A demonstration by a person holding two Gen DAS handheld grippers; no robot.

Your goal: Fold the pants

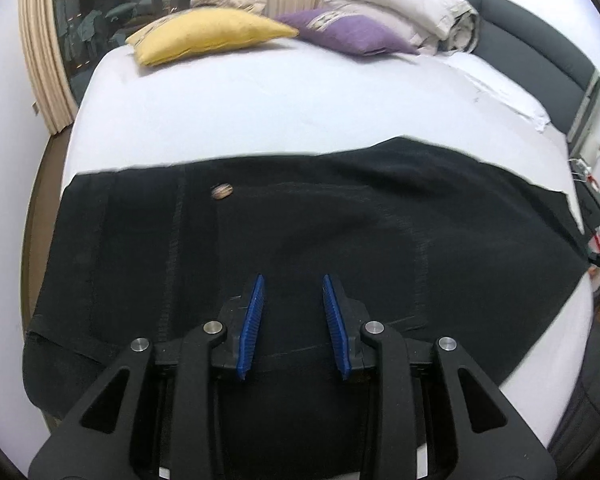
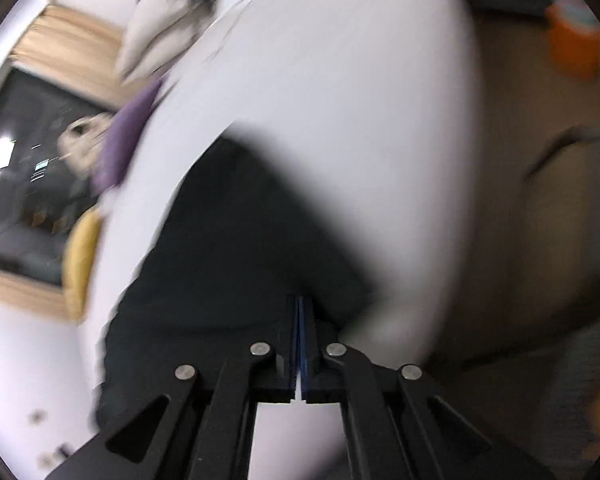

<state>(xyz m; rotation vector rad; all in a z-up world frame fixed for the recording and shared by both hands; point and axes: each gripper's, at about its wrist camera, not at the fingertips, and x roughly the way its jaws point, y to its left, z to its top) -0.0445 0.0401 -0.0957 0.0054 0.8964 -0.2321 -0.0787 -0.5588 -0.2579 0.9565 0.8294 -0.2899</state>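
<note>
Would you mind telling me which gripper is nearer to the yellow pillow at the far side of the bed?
Hard to tell. The left gripper hangs open over the black pants, the yellow pillow across the bed. The right gripper, shut on the pants, sees it off to its left.

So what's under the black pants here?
The pants lie on the bed's white sheet, which shows all around them. Whatever is directly beneath the cloth is covered.
</note>
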